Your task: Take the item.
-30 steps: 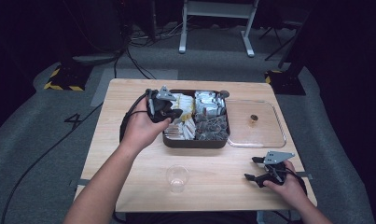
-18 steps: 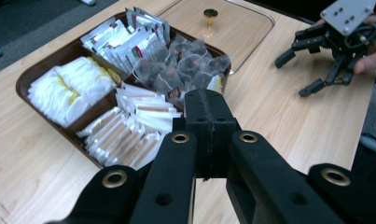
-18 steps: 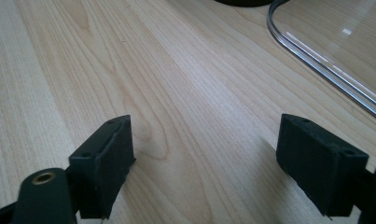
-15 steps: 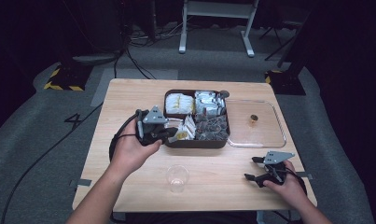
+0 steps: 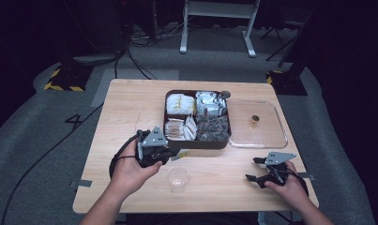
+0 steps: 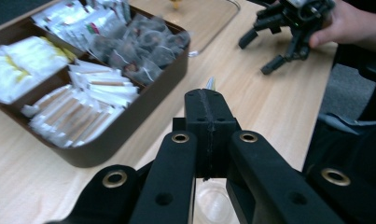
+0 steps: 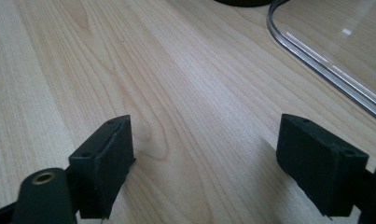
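Pinching a thin, light, floppy foil sachet (image 5: 181, 153) by its end, your left gripper (image 6: 209, 112) sits clamped just above the clear plastic cup (image 5: 178, 178) beside the brown compartment tray (image 5: 196, 143), right gripper (image 5: 260, 169) apart on the wooden surface (image 5: 130, 108).

We see a pale wooden table (image 5: 130, 108) on grey carpet (image 5: 41, 140). At twelve o'clock stands a white metal frame (image 5: 218, 23); at ten o'clock, black cables (image 5: 130, 51) and a yellow-and-black striped block (image 5: 64, 80). The room beyond is dark.
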The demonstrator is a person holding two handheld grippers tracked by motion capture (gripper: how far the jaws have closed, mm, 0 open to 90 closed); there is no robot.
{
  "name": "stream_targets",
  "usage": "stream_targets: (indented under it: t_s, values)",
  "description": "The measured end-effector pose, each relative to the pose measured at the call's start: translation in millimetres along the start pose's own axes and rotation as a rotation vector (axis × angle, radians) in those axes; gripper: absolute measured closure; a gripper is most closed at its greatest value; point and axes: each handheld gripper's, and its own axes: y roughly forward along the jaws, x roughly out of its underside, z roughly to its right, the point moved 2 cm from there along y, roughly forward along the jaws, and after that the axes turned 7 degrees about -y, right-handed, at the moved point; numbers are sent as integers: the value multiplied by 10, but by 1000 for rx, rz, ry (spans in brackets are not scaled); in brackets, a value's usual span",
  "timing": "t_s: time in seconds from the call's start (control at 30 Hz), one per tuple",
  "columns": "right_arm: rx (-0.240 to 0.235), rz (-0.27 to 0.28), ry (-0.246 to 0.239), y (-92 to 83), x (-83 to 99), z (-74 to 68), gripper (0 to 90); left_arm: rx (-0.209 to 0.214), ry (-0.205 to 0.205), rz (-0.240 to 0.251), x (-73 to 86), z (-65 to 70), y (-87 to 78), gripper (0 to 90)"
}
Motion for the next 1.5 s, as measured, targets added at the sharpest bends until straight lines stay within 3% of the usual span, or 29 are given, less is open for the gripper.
stream_targets:
  t_s: [0.33,0.77,0.8,0.83,1.07,1.17,1.43,1.5]
  values:
    - [0,0,0,0,0,0,191,53,16,-22,210,133,80,900]
    - [-1,-1,2,0,0,-2,191,97,-3,-17,410,124,145,900]
    - [0,0,0,0,0,0,191,103,-12,-9,419,115,148,881]
    - [0,0,0,0,0,0,191,119,-23,-10,428,110,152,768]
    - [0,-1,1,0,0,-1,191,135,-20,-14,462,122,185,678]
    - [-1,-1,1,0,0,-1,191,114,-10,-7,468,114,194,598]
    - [0,-1,1,0,0,-2,191,88,-8,31,393,86,131,486]
    - [0,-1,1,0,0,-2,191,56,4,43,368,60,94,448]
